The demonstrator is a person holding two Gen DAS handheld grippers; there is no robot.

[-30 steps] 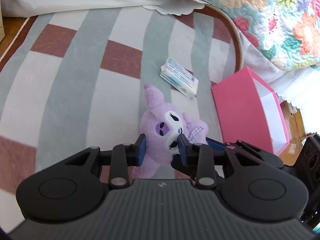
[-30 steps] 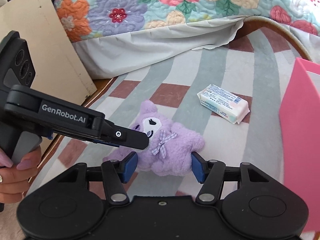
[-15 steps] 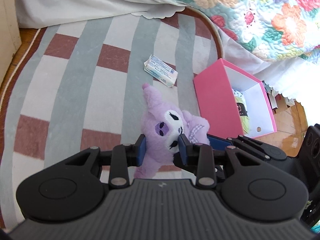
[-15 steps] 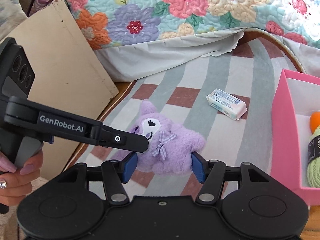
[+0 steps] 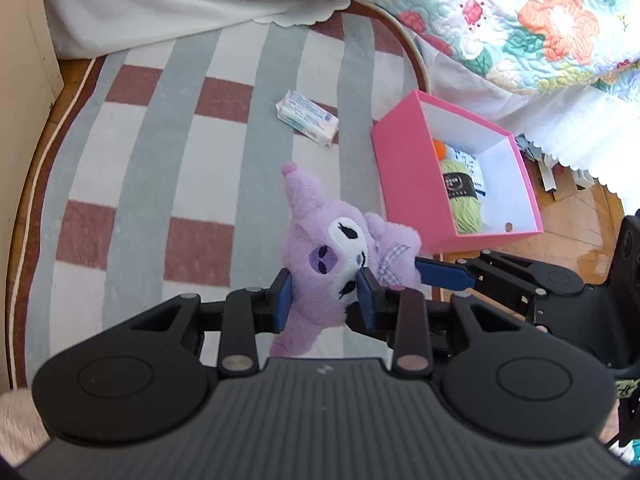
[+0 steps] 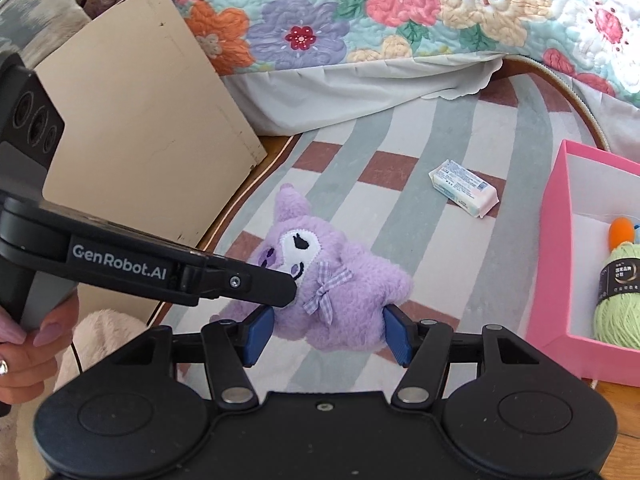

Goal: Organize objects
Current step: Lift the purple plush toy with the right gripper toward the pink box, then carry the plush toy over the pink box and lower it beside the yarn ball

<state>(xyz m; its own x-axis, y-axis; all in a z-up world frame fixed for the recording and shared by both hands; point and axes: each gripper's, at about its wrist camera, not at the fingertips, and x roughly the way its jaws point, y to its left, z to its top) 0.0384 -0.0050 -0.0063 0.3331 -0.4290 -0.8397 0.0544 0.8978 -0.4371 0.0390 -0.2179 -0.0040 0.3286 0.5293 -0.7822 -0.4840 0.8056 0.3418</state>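
- A purple plush toy [image 5: 332,264] is gripped from two sides: its head is pinched between the narrow jaws of the left claw [image 5: 325,300], and its body is clasped between the wider-set jaws of the right claw [image 6: 326,334].
- The toy is carried clear of the striped rug [image 5: 160,168], judging by its hanging lower end, and sits between both claws, near the pink box [image 5: 412,184].
- The step in hand is judged to be the transfer of the toy towards the box; the drop-off is not yet done.
- The next move calls for the toy to be brought over the open top of the box, lowered past the pink wall, and let go by both claws together so that it is not tugged sideways.
- Inside the box a ball of green yarn [image 5: 464,200] with a dark label is seen, with an orange object [image 5: 439,148] just beside it; what the latter is cannot be told.
- A wrapped packet [image 5: 308,118] lies on the rug, apart from the box, and is judged to be left for sorting.
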